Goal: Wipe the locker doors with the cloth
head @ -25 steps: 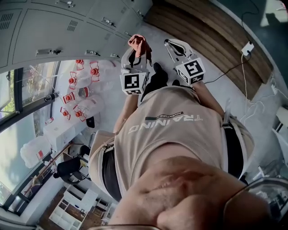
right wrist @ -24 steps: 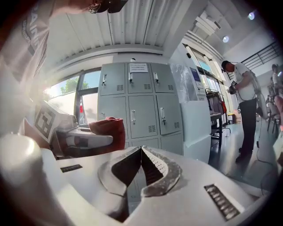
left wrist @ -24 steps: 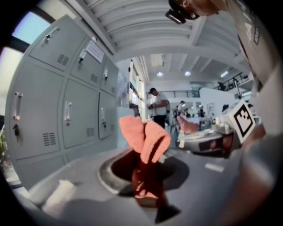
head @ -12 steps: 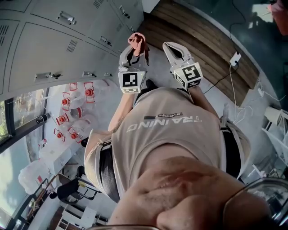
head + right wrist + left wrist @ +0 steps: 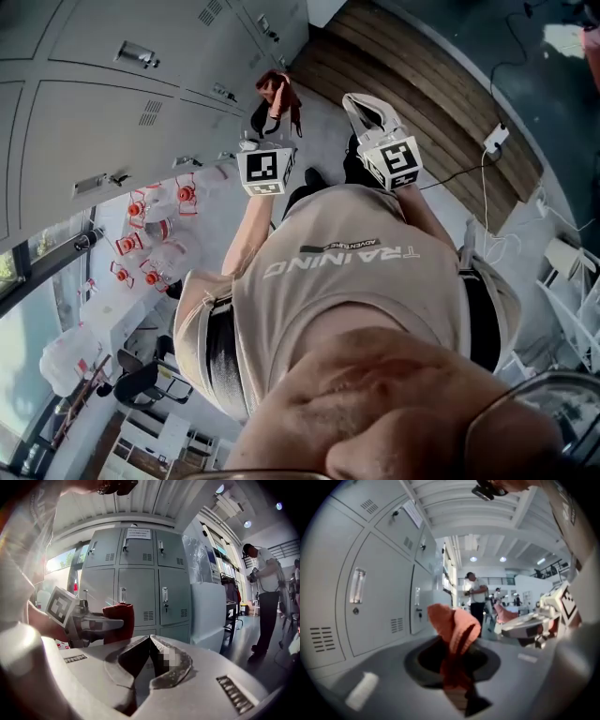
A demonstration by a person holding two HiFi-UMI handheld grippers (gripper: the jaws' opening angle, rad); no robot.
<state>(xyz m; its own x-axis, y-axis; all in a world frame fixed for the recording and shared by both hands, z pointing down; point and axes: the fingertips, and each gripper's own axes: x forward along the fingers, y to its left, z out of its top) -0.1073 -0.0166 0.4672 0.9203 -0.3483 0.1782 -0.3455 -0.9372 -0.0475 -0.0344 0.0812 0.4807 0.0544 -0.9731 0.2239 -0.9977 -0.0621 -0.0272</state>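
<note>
A red-orange cloth (image 5: 276,94) hangs bunched from my left gripper (image 5: 269,117), which is shut on it and held up near the grey locker doors (image 5: 103,122). In the left gripper view the cloth (image 5: 452,634) sticks up between the jaws, with the locker doors (image 5: 370,602) close on the left. My right gripper (image 5: 361,105) is beside the left one, shut and holding nothing. From the right gripper view the jaw tips meet (image 5: 150,639), the left gripper with the cloth (image 5: 119,620) shows at left, and the lockers (image 5: 140,583) stand ahead.
Several water jugs with red caps (image 5: 150,230) stand on the floor by the lockers. A wooden bench (image 5: 422,103) and a cable with a socket (image 5: 492,141) lie to the right. A white cabinet (image 5: 206,616) adjoins the lockers. People (image 5: 262,597) stand further off.
Both grippers have risen and shifted closer to the lockers. The cloth stays in the left gripper. The view has tilted up along the locker fronts.
</note>
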